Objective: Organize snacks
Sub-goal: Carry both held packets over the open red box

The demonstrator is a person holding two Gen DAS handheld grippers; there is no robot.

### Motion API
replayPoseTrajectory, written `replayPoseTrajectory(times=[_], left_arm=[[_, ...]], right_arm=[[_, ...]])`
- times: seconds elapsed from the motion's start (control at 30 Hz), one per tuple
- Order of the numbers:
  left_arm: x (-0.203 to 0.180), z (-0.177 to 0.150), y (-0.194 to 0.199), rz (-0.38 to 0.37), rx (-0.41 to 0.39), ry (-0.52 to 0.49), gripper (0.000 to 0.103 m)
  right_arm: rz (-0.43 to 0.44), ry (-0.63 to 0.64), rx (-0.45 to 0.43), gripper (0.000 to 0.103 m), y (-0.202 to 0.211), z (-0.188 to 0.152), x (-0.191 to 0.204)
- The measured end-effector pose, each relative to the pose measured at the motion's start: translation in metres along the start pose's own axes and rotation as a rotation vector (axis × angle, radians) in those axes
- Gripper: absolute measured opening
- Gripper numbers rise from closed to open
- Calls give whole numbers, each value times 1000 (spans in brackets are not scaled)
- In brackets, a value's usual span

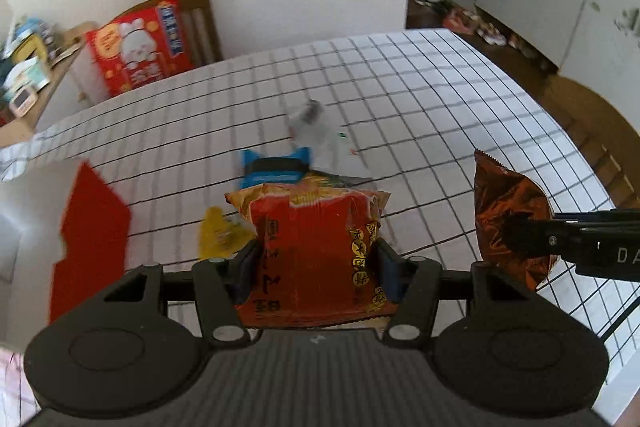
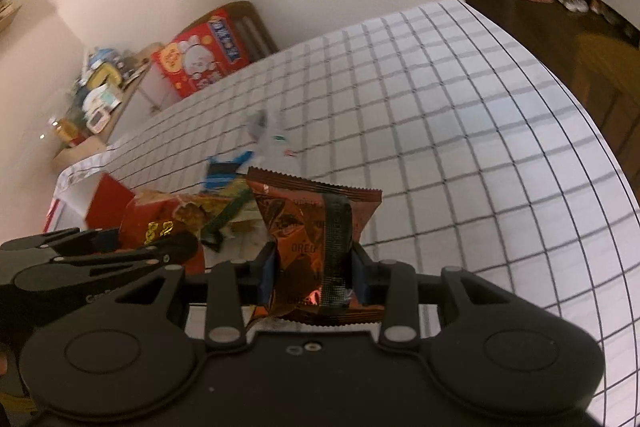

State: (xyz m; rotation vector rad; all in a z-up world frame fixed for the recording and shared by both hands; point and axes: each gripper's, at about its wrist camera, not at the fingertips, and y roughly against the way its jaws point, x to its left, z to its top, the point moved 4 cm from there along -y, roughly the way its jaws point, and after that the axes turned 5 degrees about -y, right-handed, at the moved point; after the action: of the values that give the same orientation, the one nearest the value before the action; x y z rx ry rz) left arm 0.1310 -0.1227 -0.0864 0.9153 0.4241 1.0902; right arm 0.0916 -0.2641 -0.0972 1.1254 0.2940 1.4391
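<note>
**Both Grippers Loaded: Carry Packets to the Box**

The table (image 1: 400,99), covered in a white grid cloth, carries the remaining loose snacks near its middle: a blue packet (image 1: 276,167), a white wrapper (image 1: 320,135) and a yellow packet (image 1: 218,235). A red-and-white box (image 1: 90,227) sits at the left edge; it is probably the destination.

The left gripper (image 1: 316,259) has its jaws closed on a red snack packet (image 1: 316,251), held upright above the cloth. The right gripper (image 2: 314,267) has its jaws clamped on a brown Oreo packet (image 2: 312,239), also lifted.

Procedure: keep both grips firm but not crushing. Hold the grippers apart during transit. Release one packet at a time, low inside the box.
</note>
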Motion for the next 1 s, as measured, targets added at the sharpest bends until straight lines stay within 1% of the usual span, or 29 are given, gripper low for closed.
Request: replayPoseTrajectory(times=[0.27,0.47,0.67,1.0], left_arm=[[55,-13,38,43,-22,77,58],[99,-22,62,65,-47,126,58],[149,-32,78,103,-74,170,58],[243,-51,91,186,-79,256,58]], right_arm=[[31,107,-5,36,8,-5,66],[52,198,1,36,1,-7,122],[71,287,-7,36,-10,-16,181],[89,413,-11,36,-43,-31,273]])
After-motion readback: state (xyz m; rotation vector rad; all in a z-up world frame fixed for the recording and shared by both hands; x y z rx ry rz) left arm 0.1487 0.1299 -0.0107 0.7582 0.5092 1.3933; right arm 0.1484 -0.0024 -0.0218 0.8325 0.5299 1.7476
